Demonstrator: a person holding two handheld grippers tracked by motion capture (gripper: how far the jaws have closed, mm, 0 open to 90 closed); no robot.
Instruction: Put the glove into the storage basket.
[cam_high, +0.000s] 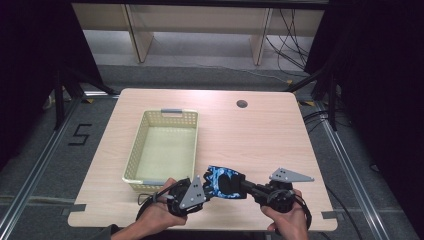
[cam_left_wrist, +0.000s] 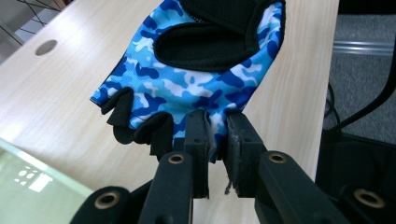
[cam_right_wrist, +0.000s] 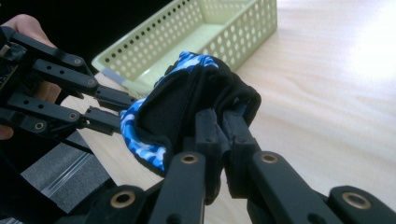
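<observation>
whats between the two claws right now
A blue camouflage fingerless glove, pinched at opposite ends by the left claw and right claw; clearest in the high view.

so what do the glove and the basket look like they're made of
The glove looks like stretchy printed fabric, matte blue camouflage, with black fuzzy padded patches, possibly fleece or hook-and-loop. The basket looks like moulded plastic, pale yellow-green with a slight sheen, its walls pierced by regular rows of holes.

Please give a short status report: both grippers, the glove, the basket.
Left gripper shut on glove at finger end. Right gripper shut on its black cuff end. Glove held between them, near table edge. Basket empty, just left; path clear.
</observation>
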